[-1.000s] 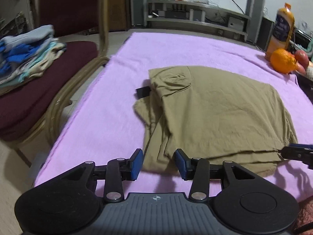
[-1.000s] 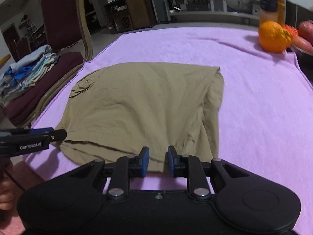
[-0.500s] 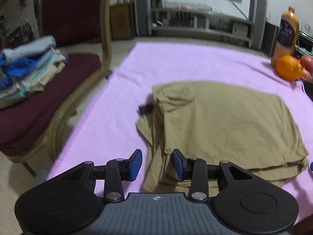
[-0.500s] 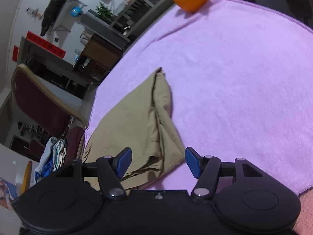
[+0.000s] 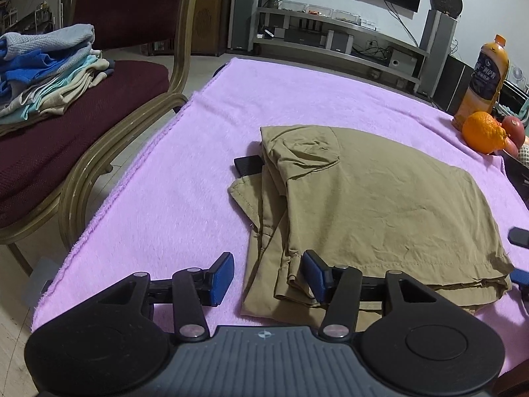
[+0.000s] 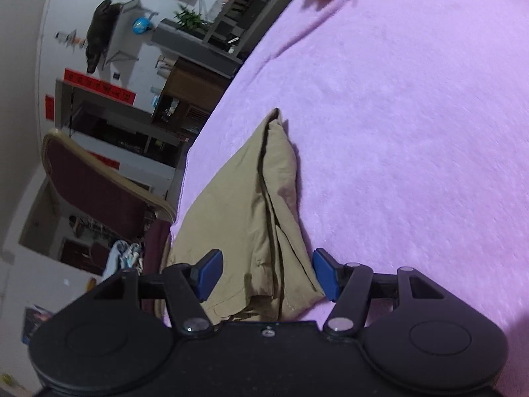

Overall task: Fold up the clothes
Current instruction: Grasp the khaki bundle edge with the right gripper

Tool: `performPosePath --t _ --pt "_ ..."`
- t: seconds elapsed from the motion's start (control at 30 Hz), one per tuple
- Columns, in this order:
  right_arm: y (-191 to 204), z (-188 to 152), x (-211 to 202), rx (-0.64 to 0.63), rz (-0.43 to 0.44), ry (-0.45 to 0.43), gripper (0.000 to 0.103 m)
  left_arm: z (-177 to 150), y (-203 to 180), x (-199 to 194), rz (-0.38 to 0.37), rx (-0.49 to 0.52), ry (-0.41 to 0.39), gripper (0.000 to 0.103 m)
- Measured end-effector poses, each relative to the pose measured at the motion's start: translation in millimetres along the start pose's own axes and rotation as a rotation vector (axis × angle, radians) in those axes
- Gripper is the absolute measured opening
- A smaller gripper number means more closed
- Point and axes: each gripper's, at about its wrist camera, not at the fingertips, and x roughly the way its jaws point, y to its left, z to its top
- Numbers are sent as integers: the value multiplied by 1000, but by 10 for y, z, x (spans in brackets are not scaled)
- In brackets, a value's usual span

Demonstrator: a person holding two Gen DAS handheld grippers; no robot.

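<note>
Working at the near edge of the khaki garment (image 5: 373, 205), we have both claws spread apart with cloth between the pads but nothing pinched; the garment lies folded in several layers on the pink towel-covered table (image 5: 185, 192), its near hem toward us and a black tab (image 5: 248, 165) poking out at its far left side. Our left gripper (image 5: 269, 279) straddles the near left corner, where the layers fan out unevenly; our right gripper (image 6: 264, 274), rolled on its side, brackets the stacked edges at the near right corner.

To do this well, we judge that each pinch should take in every layer at its corner, not only the top sheet; the loose left-hand flaps look likely to slip out and spoil the fold; so we would push the pads deeper before closing, and close both sides evenly. Whether this bundle wants another fold or simply a lift to the stack of folded clothes (image 5: 49, 72) on the chair (image 5: 39, 152), we cannot settle from here; either way we keep clear of the orange (image 5: 484, 131) and the juice bottle (image 5: 486, 76).
</note>
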Motion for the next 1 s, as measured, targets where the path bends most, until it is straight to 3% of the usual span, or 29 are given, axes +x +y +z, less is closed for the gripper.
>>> performPosePath --t 0.1,0.27,0.4,0.5,0.57,0.63,0.7,0.73,0.87,1.0 --pt "34 35 75 -12 6 20 59 -1 -4 -2 3 7 -2 53" --pt "-72 84 105 155 126 165 54 2 28 2 -6 -5 1 53" --pt "-173 41 78 257 182 176 54 2 57 9 -17 -18 4 53" --pt "-163 19 17 254 179 103 54 -4 68 10 -21 -19 3 53" --pt "-186 1 -25 292 246 57 54 -5 75 12 -25 -24 4 53" --pt "-153 -37 -29 292 195 50 57 -2 87 15 -30 -31 7 53" --pt "-91 -111 -13 260 83 75 57 -2 96 16 -33 -35 8 53" --pt "-50 -146 -10 246 56 85 50 -3 98 16 -34 -36 8 53" --pt "109 -219 12 208 10 83 57 -11 102 14 -36 -38 8 53" --pt "231 -221 77 188 -61 33 56 -14 121 9 -44 -44 10 53"
